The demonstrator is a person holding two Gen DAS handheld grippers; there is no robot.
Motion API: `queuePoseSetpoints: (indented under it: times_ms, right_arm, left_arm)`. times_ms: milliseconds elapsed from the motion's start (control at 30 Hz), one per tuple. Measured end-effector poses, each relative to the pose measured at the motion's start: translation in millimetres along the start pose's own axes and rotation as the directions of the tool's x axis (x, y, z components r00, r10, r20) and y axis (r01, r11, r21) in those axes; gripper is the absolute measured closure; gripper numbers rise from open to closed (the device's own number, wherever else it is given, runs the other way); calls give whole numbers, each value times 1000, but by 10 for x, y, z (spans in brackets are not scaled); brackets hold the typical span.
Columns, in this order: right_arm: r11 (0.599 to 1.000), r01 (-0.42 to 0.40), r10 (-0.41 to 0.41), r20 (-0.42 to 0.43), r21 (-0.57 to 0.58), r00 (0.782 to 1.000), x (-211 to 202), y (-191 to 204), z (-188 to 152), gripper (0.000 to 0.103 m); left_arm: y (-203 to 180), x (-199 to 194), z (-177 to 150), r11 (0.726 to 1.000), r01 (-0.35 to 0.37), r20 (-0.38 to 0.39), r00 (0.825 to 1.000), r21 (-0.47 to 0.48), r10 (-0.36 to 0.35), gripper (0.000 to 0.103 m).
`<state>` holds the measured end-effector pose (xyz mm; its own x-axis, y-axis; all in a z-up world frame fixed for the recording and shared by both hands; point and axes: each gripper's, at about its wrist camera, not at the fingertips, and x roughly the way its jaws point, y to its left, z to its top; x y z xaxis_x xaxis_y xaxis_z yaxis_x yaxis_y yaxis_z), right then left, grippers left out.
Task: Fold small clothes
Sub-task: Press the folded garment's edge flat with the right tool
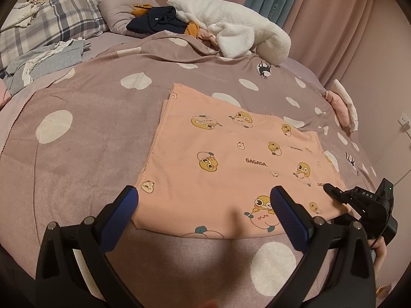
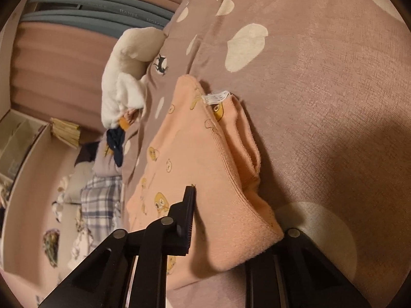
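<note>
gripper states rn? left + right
Left tongs: open, holding nothing, hovering at the near edge of the peach garment.
Right tongs: shut on the peach garment, pinching its corner.

The right tool [image 2: 231, 233] pinches the peach garment's [image 2: 195, 154] corner above the dotted bedspread [image 2: 321, 77].

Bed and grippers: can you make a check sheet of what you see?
Surface: mauve bedspread with white spots.
Job's things: peach cartoon-print garment, lying mostly flat; white care label showing at one folded edge.
Clutter: white fluffy blanket, navy garment, plaid pillow, grey clothes.
Grippers: left gripper open, over the garment's near edge; right gripper pinching the garment's corner.
Cables: thin black cable near the right gripper.
Surroundings: pink curtains, wall socket.
</note>
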<state>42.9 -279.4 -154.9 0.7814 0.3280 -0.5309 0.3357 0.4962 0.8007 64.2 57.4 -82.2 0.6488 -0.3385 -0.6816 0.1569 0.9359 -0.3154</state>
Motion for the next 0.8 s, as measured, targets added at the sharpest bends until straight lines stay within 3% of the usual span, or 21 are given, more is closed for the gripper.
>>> queuePoseSetpoints:
  times_ms: [533, 800]
  right_arm:
    - [999, 25, -23, 43, -31, 999, -1, 92, -11, 91]
    - [992, 35, -24, 92, -125, 995, -43, 370, -12, 92]
  left_arm:
    - [161, -15, 26, 999, -3, -10, 1000, -37, 2, 0]
    - [294, -73, 68, 997, -1, 2, 1000, -72, 1, 0]
